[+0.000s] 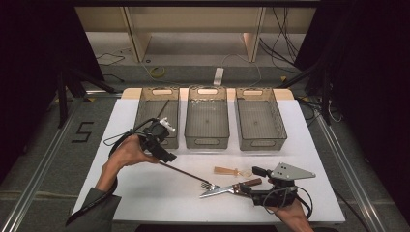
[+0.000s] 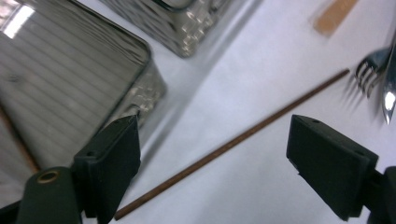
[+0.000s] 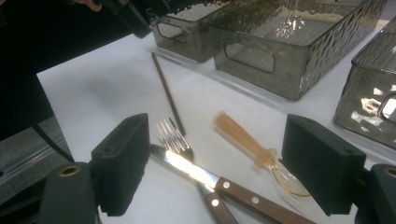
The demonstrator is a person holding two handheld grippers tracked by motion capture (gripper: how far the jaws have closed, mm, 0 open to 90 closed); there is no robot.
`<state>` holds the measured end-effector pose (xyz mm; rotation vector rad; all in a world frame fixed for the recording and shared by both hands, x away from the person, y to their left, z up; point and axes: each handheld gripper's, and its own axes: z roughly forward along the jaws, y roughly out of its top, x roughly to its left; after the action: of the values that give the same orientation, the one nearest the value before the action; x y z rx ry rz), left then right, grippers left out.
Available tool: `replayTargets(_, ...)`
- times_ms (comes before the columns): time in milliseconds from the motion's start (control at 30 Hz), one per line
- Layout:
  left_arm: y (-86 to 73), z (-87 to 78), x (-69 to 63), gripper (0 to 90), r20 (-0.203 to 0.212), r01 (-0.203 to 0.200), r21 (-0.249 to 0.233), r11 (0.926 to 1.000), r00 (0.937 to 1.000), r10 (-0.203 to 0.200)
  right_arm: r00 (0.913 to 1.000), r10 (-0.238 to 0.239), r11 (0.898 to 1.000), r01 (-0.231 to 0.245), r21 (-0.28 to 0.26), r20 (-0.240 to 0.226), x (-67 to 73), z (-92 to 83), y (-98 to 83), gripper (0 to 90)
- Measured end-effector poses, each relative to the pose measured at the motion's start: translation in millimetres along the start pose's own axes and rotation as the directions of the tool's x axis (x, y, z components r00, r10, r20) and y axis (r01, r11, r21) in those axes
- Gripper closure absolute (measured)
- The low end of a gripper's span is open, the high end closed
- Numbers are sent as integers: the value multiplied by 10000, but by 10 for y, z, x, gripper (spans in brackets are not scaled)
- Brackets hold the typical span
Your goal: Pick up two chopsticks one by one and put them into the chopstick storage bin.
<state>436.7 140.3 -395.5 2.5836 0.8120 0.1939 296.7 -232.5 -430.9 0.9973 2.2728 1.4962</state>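
Left jaws: apart, nothing clamped; the left gripper [image 1: 155, 140] hovers near the front of the left bin [image 1: 157, 118], toward the table's left half.
Chopstick: a thin brown chopstick [image 2: 233, 142] lies flat on the white table [image 1: 145, 188], passing under the gap between the 2 left jaws, untouched by either pad as far as the left gripper view shows.
Long axis: it runs diagonally from near the left gripper toward the table's front centre, its far tip ending just beside the fork [image 1: 209, 185].
Direction from jaws: below them and stretching away to the front right; the jaws stand roughly across the stick, so a straight drop looks enough to close on it.
Nearer hand: the left, clearly; the near end lies right under it.
Right jaws: apart, empty; the right gripper [image 1: 258, 186] rests near the table's front right edge.
Around the right jaws: fork, knife [image 3: 210, 179] with wooden handle, and a pale spoon [image 3: 254, 149] lie between and just ahead of them.
Bins: 3 clear bins stand in a row along the back edge; a second stick seems to lie in the left one.
Likely snag: the far tip sits close to the fork tines, so lifting could nudge them.
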Motion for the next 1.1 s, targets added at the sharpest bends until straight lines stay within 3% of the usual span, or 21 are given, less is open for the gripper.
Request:
replayTargets(133,-15,136,-33,168,316,-411,489,9980,9987,396,10000,29,10000,-29,-43,-6,-1,-9,3,244)
replayTargets(400,-37,276,-58,214,290,-698,977,9928,9973,673,10000,-17,10000,17,9,-32,-2,3,0,244)
replayTargets(633,-38,458,-77,300,445,-1006,1689,9805,9945,944,10000,25,10000,-24,34,-47,-6,3,0,244)
replayTargets(700,-41,478,-78,312,458,-957,1705,9807,9950,892,10000,23,10000,-22,40,-48,-6,4,-1,244)
replayTargets(900,-34,544,-78,391,526,-1129,2005,9732,9931,1044,10000,31,10000,-30,57,-49,-7,7,-2,244)
replayTargets(967,-28,567,-71,419,636,-1288,2180,9674,9910,1176,10000,24,10000,-23,80,-50,-6,10,-3,244)
replayTargets(1000,-32,587,-78,428,640,-1168,2104,9706,9923,1056,10000,44,9999,-43,91,-48,-4,10,-3,244)
replayTargets(1100,-29,610,-58,453,765,-1330,2250,9652,9900,1185,10000,11,10000,-11,84,-49,-5,14,-5,244)
